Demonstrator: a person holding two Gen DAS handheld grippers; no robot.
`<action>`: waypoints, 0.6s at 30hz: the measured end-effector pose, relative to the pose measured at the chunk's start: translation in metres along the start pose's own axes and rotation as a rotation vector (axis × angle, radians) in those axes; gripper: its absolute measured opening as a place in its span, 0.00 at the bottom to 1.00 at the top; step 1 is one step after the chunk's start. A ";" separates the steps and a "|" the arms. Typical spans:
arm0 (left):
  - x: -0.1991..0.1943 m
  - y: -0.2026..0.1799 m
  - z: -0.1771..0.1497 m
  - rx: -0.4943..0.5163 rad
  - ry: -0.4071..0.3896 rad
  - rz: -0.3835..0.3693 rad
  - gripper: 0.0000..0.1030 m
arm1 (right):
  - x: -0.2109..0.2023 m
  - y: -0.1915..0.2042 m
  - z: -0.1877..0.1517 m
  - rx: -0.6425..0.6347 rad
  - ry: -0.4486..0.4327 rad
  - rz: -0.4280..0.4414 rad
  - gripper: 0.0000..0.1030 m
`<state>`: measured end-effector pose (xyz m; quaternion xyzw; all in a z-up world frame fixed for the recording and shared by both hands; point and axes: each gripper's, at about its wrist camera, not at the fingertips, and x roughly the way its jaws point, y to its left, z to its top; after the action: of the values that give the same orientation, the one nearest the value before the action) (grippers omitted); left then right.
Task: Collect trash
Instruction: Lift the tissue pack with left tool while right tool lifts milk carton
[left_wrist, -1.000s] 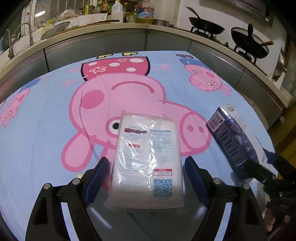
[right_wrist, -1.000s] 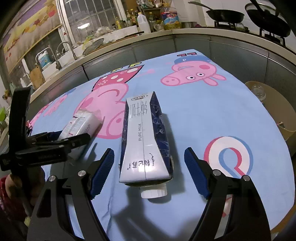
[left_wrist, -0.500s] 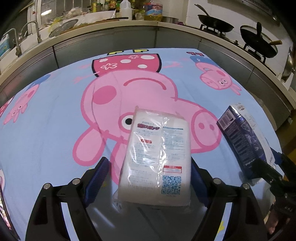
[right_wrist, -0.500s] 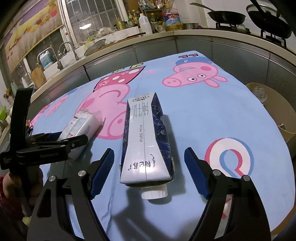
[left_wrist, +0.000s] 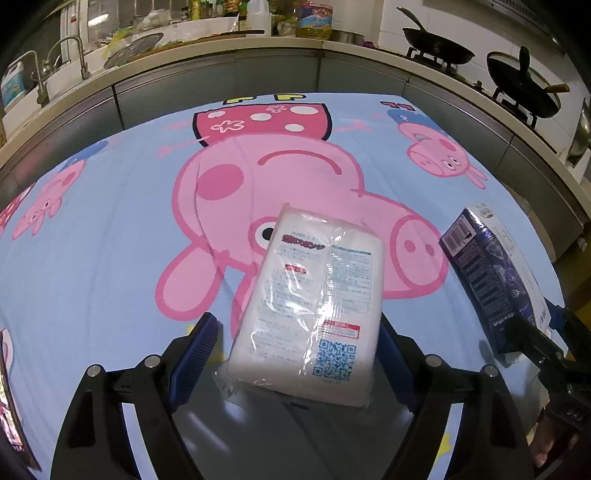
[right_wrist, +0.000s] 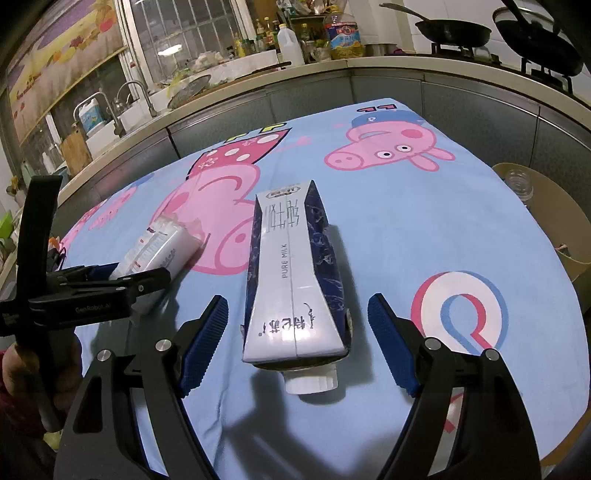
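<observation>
While jaws gape, milk carton (right_wrist: 295, 280) lies between right gripper (right_wrist: 297, 336).

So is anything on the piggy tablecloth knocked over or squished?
Yes. The milk carton lies on its side between the open right hand-held gripper, cap toward the camera, and its sides look crumpled. The plastic-wrapped white pack lies flat and crooked between the open left hand-held gripper. Nothing spilled.

The milk carton (right_wrist: 295, 280) reads "PURE MILK"; the left hand-held gripper (right_wrist: 85, 291) reads "GenRobot.AI".
</observation>
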<state>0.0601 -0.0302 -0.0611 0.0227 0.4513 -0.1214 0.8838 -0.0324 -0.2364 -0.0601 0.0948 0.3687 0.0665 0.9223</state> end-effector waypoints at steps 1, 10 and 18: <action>0.000 0.000 0.000 -0.001 0.001 -0.001 0.81 | 0.000 0.000 0.000 -0.002 0.001 0.000 0.75; 0.000 0.002 0.003 -0.007 0.008 -0.005 0.80 | -0.001 0.002 0.001 -0.011 -0.004 -0.003 0.75; -0.001 0.006 0.003 -0.020 0.011 -0.004 0.80 | 0.001 0.000 0.001 -0.002 0.004 -0.004 0.75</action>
<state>0.0640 -0.0243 -0.0589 0.0136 0.4572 -0.1186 0.8813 -0.0310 -0.2368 -0.0596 0.0931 0.3708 0.0651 0.9217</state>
